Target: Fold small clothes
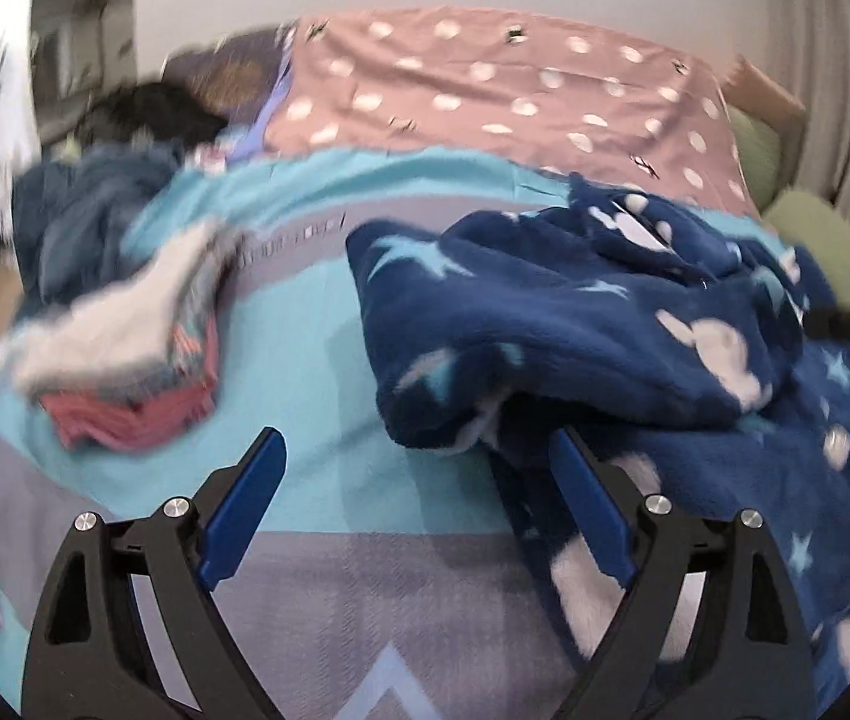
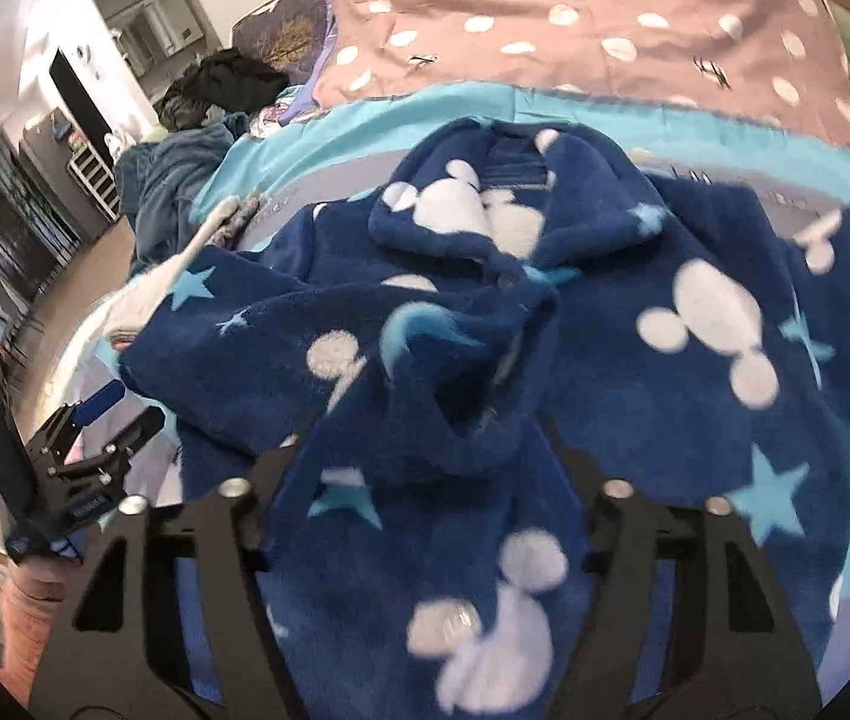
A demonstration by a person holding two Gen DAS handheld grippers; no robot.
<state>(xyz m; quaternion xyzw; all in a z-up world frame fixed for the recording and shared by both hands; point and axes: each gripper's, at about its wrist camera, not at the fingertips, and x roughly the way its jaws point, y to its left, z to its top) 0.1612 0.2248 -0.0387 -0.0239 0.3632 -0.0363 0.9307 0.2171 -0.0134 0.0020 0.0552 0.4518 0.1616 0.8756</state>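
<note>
We have the navy fleece garment, printed with white mouse heads and pale stars, spread and rumpled on the bed over the turquoise and grey cover. It is not folded yet: the collar lies at the far side, one part is bunched toward the middle, and the near edge drapes over our right claw. The fabric hides that claw's fingertips, so we cannot tell whether it is gripping or merely lying under the cloth. Our left claw stands wide open, holding nothing, just beside the garment's left edge. To the left, a small stack of folded clothes in pink and white sits on the bed, which we judge to be finished work. Farther left a dark heap of clothes looks unfolded, so much is probably left.
</note>
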